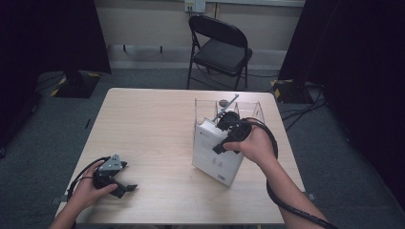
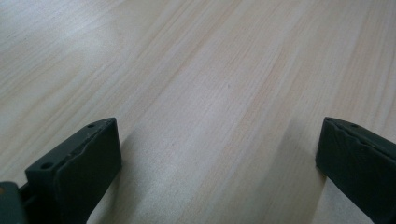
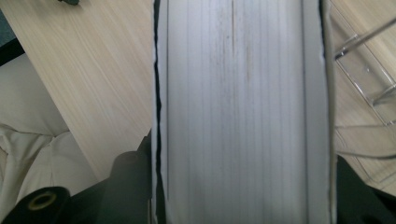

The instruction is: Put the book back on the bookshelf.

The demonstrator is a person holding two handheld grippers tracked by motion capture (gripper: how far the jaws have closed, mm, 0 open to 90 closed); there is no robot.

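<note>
Pale wood worktop (image 1: 153, 124) fills the foreground, where the left tongs (image 1: 125, 187) rest near the front edge, released and wide apart with nothing between them. Further in, the right tongs (image 1: 224, 143) clench the top edge of a thick white book (image 1: 217, 155). It stands tilted, long axis leaning up toward a clear rack (image 1: 248, 110) just behind. Judging by that, lifting is done; slotting it in remains. Beyond stands a chair (image 1: 219, 47).
</note>
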